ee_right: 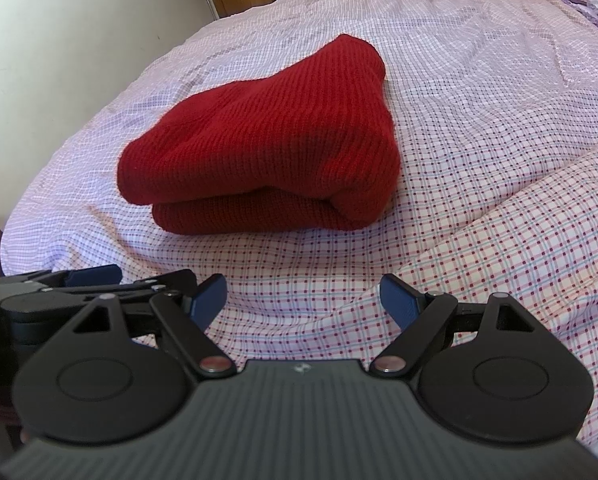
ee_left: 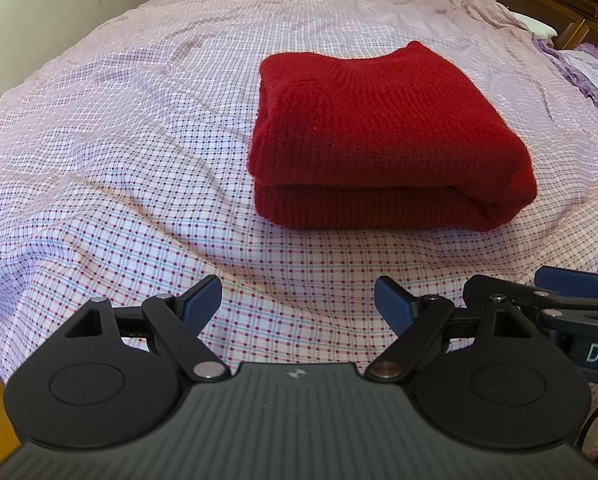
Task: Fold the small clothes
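Holding both tools back over the near edge of the bed [ee_left: 99, 152], I have nothing in either one. The fingers of my left gripper [ee_left: 297, 300] stand wide apart with only checked bedsheet [ee_right: 479, 160] showing between them, and the fingers of my right gripper [ee_right: 303, 298] are spread just as wide and just as empty. The two grippers sit side by side, each catching the other at the edge of its own view.

Ahead of me, well clear of both sets of fingers, the red knitted sweater [ee_left: 379, 128] lies on the sheet as a compact bundle [ee_right: 267, 148]: one thick layer doubled over another, a rounded fold along its right side and the open edges stacked toward me. No sleeve or hem trails out that I can see.

To my eye the folding of this piece is essentially done. At most a little squaring of the slightly uneven top layer remains. No other small garment waiting to be folded is in sight, apart from some purple fabric [ee_left: 587, 68] at the far right whose nature I cannot tell.
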Available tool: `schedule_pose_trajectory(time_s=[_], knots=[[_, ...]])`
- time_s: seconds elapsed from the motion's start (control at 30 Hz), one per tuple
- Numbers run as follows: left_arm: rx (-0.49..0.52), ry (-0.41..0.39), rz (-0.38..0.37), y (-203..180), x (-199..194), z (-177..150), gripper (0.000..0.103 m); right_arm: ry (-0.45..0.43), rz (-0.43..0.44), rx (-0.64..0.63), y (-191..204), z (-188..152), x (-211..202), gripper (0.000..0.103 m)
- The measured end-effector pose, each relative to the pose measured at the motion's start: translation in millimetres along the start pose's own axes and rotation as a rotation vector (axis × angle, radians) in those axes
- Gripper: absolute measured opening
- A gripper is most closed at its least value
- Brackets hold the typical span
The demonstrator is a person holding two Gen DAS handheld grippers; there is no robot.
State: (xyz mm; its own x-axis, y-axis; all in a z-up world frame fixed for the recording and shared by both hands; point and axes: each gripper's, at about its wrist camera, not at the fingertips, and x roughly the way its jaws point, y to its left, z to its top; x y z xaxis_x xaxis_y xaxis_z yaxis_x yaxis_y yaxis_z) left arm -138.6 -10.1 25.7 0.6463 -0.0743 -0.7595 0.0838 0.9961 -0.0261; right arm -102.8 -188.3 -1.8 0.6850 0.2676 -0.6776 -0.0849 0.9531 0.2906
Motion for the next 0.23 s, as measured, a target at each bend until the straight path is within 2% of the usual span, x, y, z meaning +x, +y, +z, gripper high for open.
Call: schedule_pose_trajectory(time_s=[0.23], knots=[[-0.001,0.005,-0.007,-0.7,0.9,1.0,0.087,0.0,0.0,0.0,-0.4,0.0,-0.1,0.085]])
